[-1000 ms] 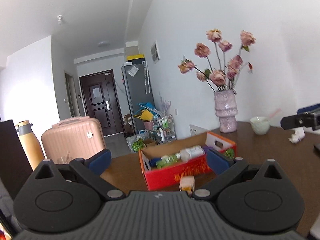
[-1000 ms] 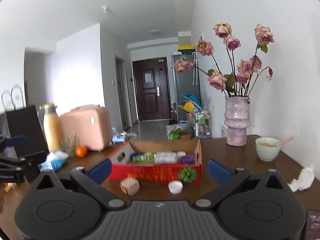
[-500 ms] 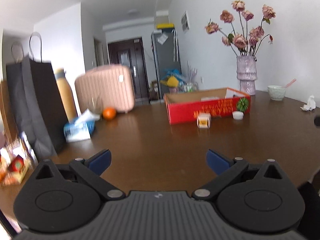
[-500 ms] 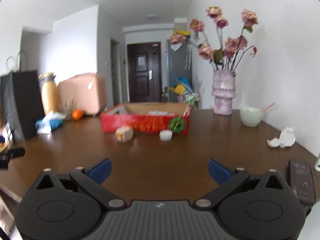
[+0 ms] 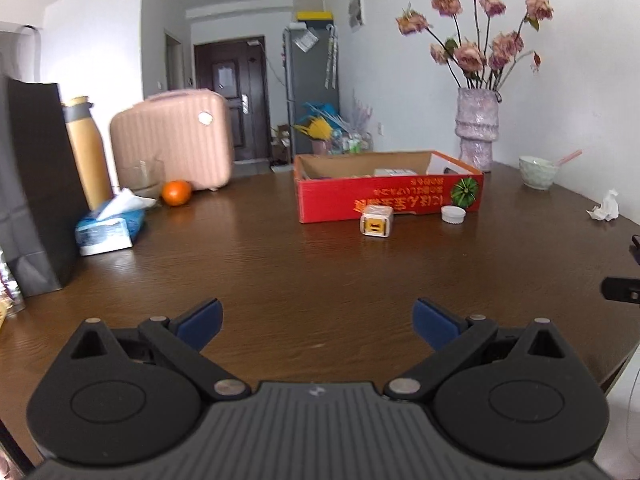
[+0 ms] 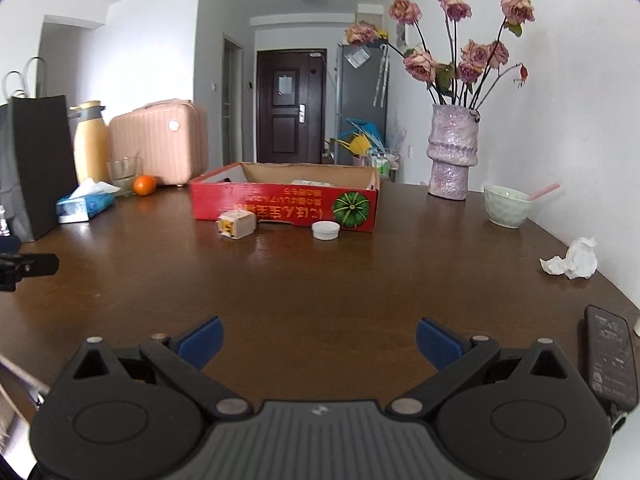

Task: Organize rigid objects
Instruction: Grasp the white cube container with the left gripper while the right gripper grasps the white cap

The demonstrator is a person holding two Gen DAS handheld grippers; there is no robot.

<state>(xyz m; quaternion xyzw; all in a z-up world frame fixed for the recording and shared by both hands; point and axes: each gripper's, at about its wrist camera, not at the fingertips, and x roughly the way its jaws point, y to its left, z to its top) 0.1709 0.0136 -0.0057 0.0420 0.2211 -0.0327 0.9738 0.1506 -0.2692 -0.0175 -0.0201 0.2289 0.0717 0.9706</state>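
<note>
A red cardboard box (image 5: pixel 388 200) (image 6: pixel 280 206) stands on the far middle of the brown table (image 5: pixel 280 272) and holds a few items, mostly hidden by its wall. A small beige and yellow cube (image 5: pixel 376 221) (image 6: pixel 236 224) and a white cap (image 5: pixel 453 214) (image 6: pixel 326 230) lie on the table just in front of the box. My left gripper (image 5: pixel 318 320) is open and empty, low over the near table. My right gripper (image 6: pixel 320 338) is open and empty too, far short of the box.
At the left stand a black paper bag (image 5: pixel 36 184), a yellow flask (image 5: pixel 86 148), a tissue pack (image 5: pixel 108 228), a glass, an orange (image 5: pixel 176 193) and a pink case (image 5: pixel 176 140). At the right are a flower vase (image 6: pixel 452 152), a bowl (image 6: pixel 506 206), crumpled tissue (image 6: pixel 572 260) and a black remote (image 6: pixel 610 356).
Both grippers have pulled back from the box toward the near table edge and dropped lower. The box, cube and cap now look farther away. Both stay open.
</note>
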